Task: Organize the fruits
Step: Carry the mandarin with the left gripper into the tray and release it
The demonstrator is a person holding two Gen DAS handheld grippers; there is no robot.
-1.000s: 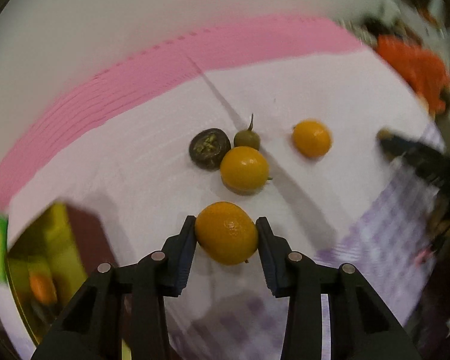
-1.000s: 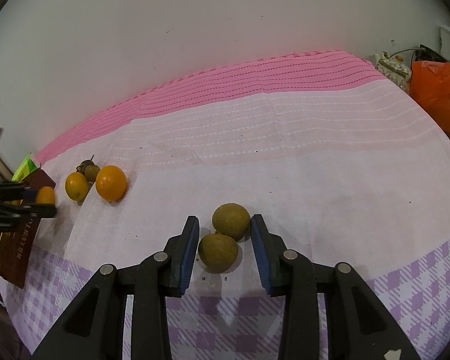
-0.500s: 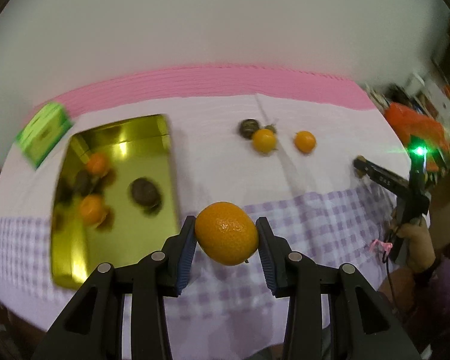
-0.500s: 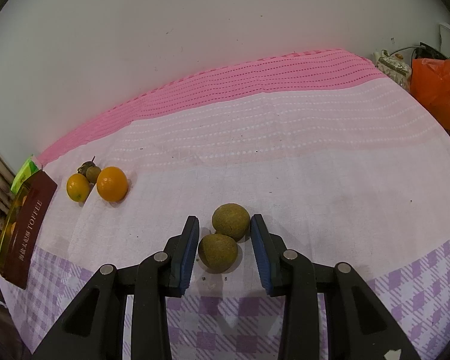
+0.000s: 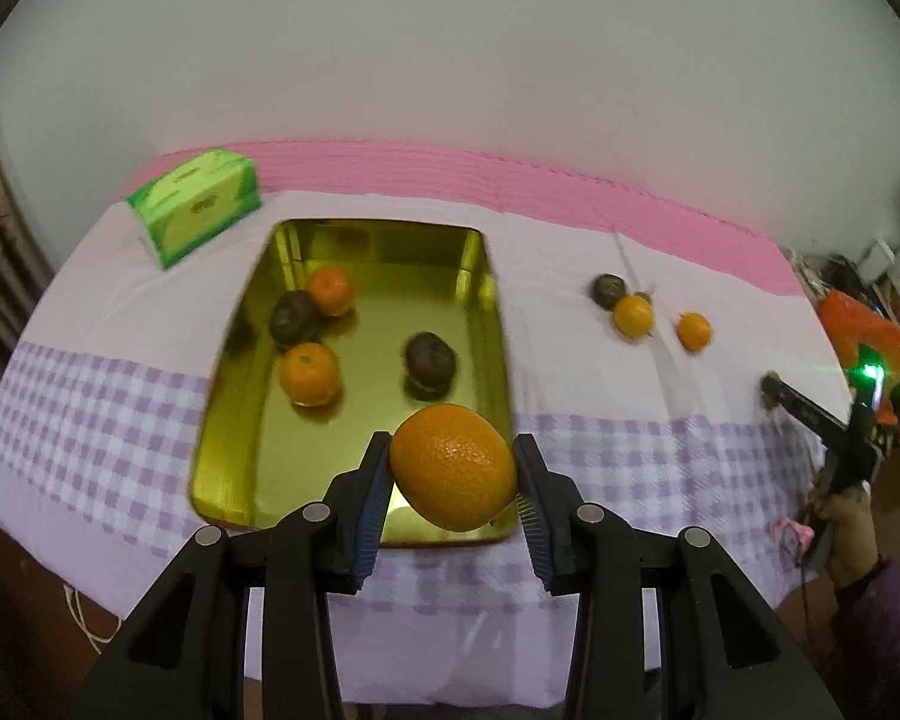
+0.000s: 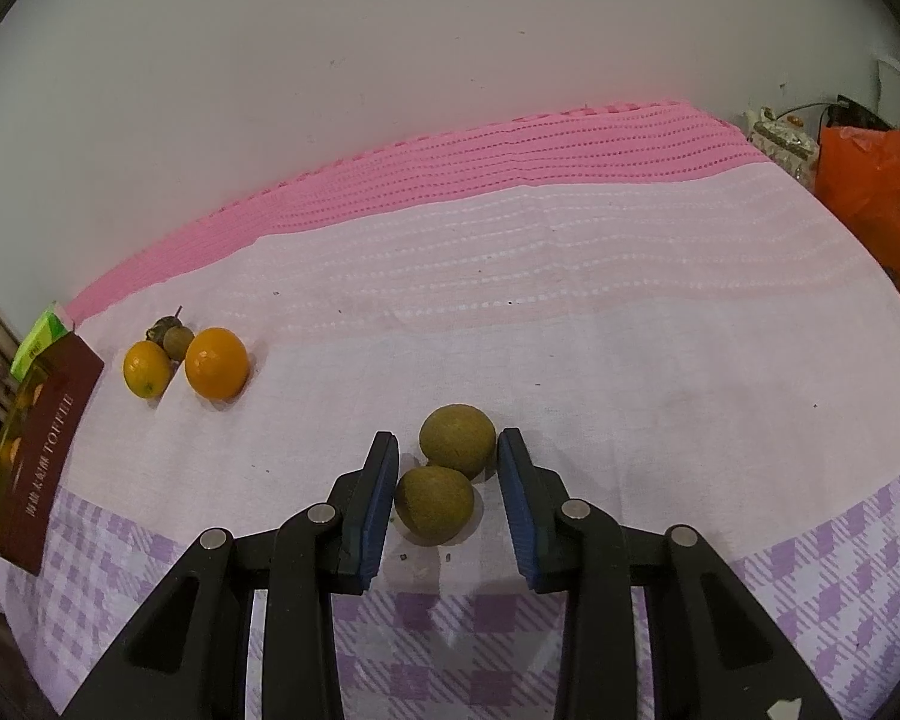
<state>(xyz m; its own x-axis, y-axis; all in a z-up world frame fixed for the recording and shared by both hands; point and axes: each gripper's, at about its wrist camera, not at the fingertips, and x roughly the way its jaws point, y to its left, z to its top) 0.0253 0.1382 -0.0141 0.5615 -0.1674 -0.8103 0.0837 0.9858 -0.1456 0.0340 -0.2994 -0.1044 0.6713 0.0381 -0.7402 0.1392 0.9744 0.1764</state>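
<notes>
Left wrist: left tool [image 5: 453, 474] clamps orange [image 5: 453, 467] above gold tray's [image 5: 498, 324] near corner

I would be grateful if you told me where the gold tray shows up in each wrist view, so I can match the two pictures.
Left wrist view: the gold tray lies centre-left on the cloth, seen from above, fruit inside.
Right wrist view: only its dark red outer side shows, at the far left edge.
Shared landmark: the green box behind the tray, a sliver at far left in the right view.
</notes>
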